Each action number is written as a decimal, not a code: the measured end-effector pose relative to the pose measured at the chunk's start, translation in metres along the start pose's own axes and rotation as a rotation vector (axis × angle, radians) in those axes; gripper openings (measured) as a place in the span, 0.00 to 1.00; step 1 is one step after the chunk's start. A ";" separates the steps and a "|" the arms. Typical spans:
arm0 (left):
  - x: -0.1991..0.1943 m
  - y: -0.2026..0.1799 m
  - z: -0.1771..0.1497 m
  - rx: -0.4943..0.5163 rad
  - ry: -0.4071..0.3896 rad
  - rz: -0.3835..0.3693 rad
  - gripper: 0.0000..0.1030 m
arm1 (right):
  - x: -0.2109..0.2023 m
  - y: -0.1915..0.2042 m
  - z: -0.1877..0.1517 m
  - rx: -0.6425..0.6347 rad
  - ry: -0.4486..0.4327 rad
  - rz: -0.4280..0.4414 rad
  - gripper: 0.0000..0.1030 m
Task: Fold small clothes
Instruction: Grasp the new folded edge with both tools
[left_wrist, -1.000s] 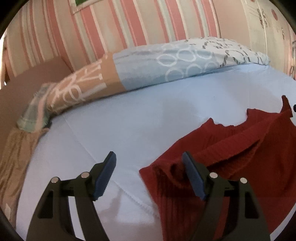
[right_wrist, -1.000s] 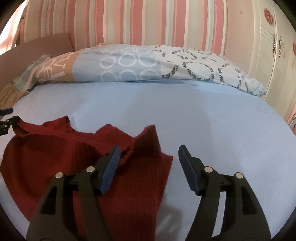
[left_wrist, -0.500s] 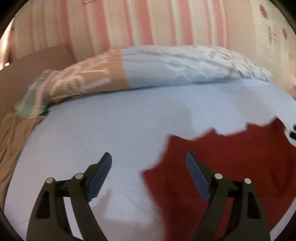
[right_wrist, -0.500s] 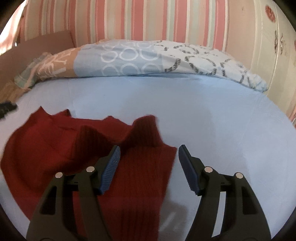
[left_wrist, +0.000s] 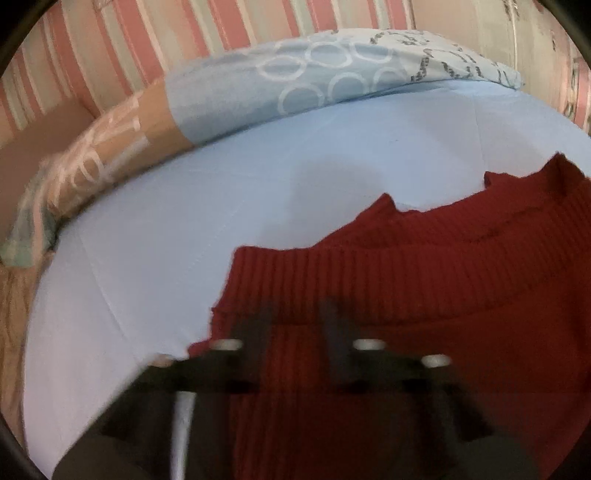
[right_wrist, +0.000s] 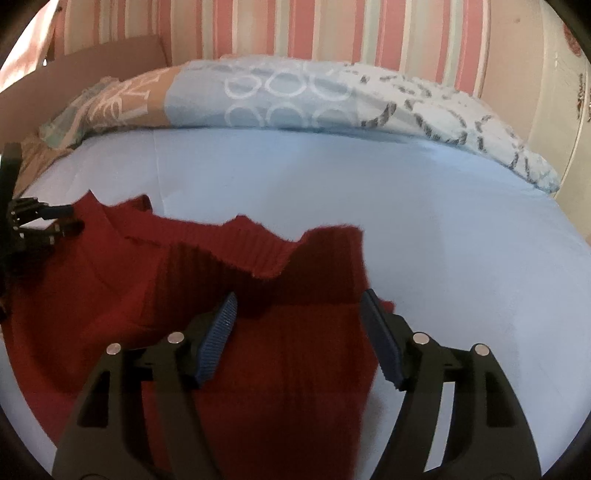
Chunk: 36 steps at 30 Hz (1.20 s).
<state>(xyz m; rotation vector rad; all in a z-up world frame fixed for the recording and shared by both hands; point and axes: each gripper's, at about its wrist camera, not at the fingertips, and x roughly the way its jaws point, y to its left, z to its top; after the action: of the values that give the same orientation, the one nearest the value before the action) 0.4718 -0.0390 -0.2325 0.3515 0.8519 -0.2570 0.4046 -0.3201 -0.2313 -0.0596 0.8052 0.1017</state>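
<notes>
A dark red ribbed knit garment (left_wrist: 424, 295) lies spread on the light blue bed sheet (left_wrist: 166, 229). My left gripper (left_wrist: 295, 314) is over the garment's left edge, blurred, its jaws closing with red fabric between them; whether the pads press is unclear. The right wrist view shows it small at the far left (right_wrist: 68, 218), at the garment's corner. My right gripper (right_wrist: 299, 299) hovers low over the garment's (right_wrist: 110, 295) right part. Its jaws stand wide and are opening a little; a raised flap of fabric sits between the blue pads (right_wrist: 218, 332), untouched.
A rolled duvet (right_wrist: 277, 96) in blue, white and tan lies across the far side of the bed. A brown headboard (right_wrist: 110, 59) and a striped wall stand behind it. A pale cupboard (right_wrist: 569, 92) is at the right. Bare sheet (right_wrist: 424, 229) stretches right of the garment.
My left gripper has dropped onto the garment's left edge and its jaws have narrowed sharply from wide open. My right gripper has come lower over the garment's right side, still wide.
</notes>
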 end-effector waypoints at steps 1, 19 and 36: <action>0.002 0.002 0.000 -0.012 0.004 -0.005 0.16 | 0.004 0.001 -0.001 0.002 0.010 -0.007 0.68; -0.001 0.022 -0.002 -0.173 -0.010 0.094 0.00 | 0.008 0.003 0.005 0.116 -0.020 -0.070 0.08; -0.002 0.055 0.002 -0.220 -0.014 0.029 0.13 | 0.012 -0.012 0.008 0.188 -0.023 -0.107 0.24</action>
<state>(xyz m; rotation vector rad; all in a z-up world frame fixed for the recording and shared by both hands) 0.4915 0.0103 -0.2183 0.1560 0.8513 -0.1371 0.4199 -0.3306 -0.2337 0.0755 0.7838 -0.0747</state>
